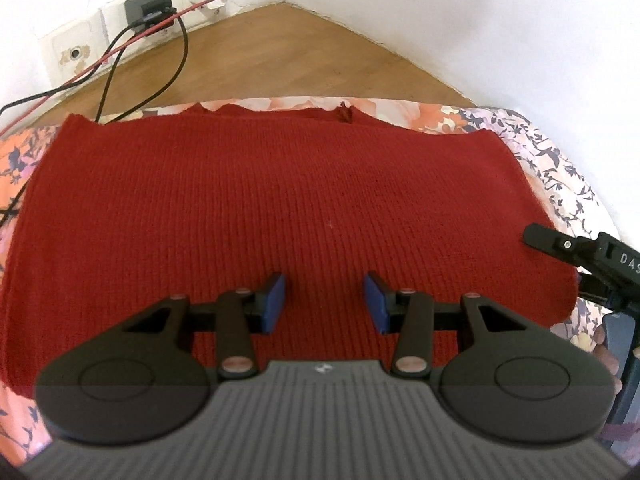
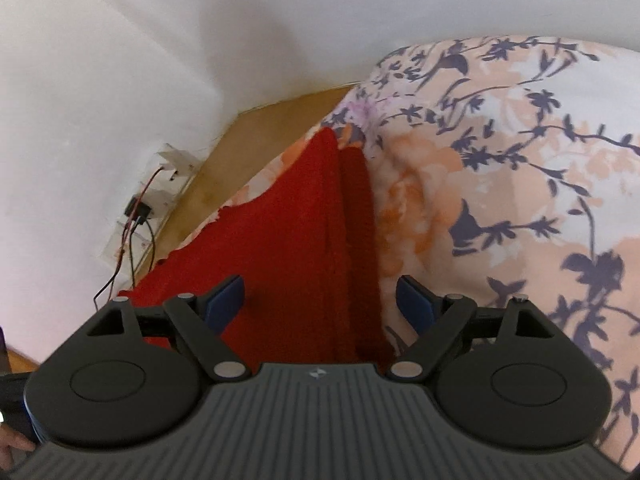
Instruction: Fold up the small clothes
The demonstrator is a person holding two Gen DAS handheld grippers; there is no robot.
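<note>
A red knitted garment [image 1: 256, 208] lies flat on the floral bedsheet [image 1: 560, 152], folded into a wide rectangle. My left gripper [image 1: 325, 304] hovers open over its near edge, blue pads apart, nothing between them. In the right wrist view the same red garment [image 2: 288, 240] shows its layered right edge beside the floral bedsheet [image 2: 520, 184]. My right gripper [image 2: 320, 304] is open above that edge, empty. The right gripper [image 1: 576, 252] also shows at the garment's right side in the left wrist view.
Past the bed is a wooden floor [image 1: 280, 48] and a white wall with sockets [image 1: 72, 54], a black plug [image 1: 148, 10] and black and red cables [image 1: 120, 44] trailing onto the bed's left edge. A person's fingers [image 1: 604, 344] show at the right.
</note>
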